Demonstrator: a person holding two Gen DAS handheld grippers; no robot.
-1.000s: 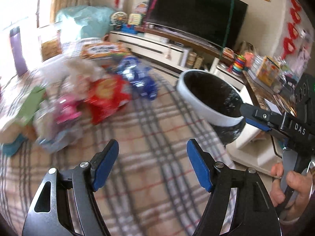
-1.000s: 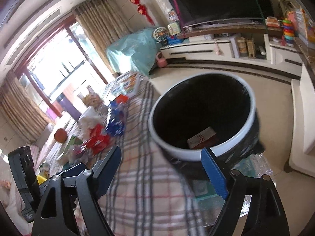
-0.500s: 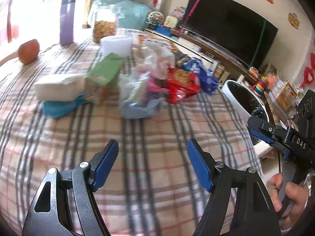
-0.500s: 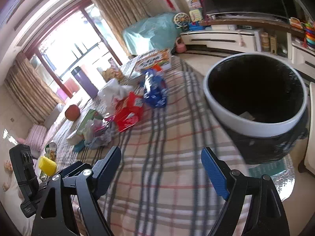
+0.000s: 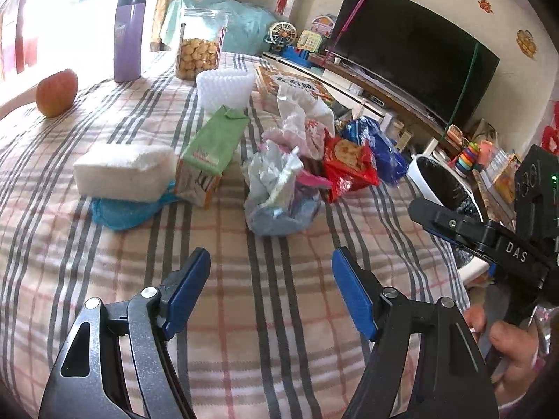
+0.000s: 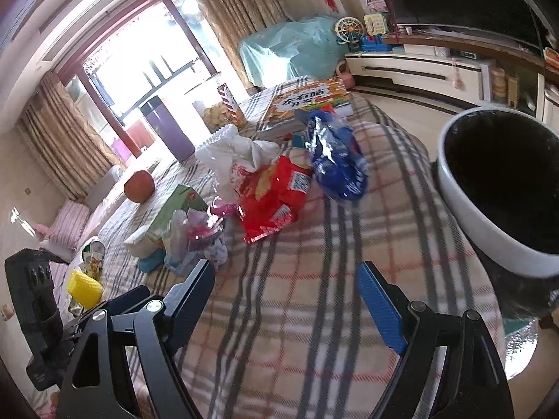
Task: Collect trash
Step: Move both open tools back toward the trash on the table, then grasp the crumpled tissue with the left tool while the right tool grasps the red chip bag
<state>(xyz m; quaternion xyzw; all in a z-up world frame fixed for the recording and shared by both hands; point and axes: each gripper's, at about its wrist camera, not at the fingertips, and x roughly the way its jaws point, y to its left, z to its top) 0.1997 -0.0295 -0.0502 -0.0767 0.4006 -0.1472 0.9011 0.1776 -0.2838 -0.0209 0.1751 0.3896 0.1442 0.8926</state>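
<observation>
A heap of trash lies mid-table on the plaid cloth (image 5: 244,314): a red snack bag (image 5: 349,164) (image 6: 272,195), a blue wrapper (image 5: 380,150) (image 6: 335,160), a crumpled white plastic bag (image 5: 300,118) (image 6: 237,160) and a clear bag of scraps (image 5: 279,192) (image 6: 195,237). The white-rimmed bin with a black liner (image 5: 443,188) (image 6: 499,188) stands off the table's right edge. My left gripper (image 5: 270,289) is open over bare cloth, short of the heap. My right gripper (image 6: 286,296) is open too, empty, with the bin to its right.
An apple (image 5: 57,92), a purple bottle (image 5: 127,36), a jar of biscuits (image 5: 199,49), a white foam block (image 5: 122,174) on a blue cloth, a green carton (image 5: 213,139) and a game box (image 6: 307,101) also sit on the table. A TV (image 5: 412,49) stands behind.
Both views have swung left from the bin toward the heap of trash, which now sits ahead of the left gripper. The bin has slid to the right edge. Both grippers stayed open.
</observation>
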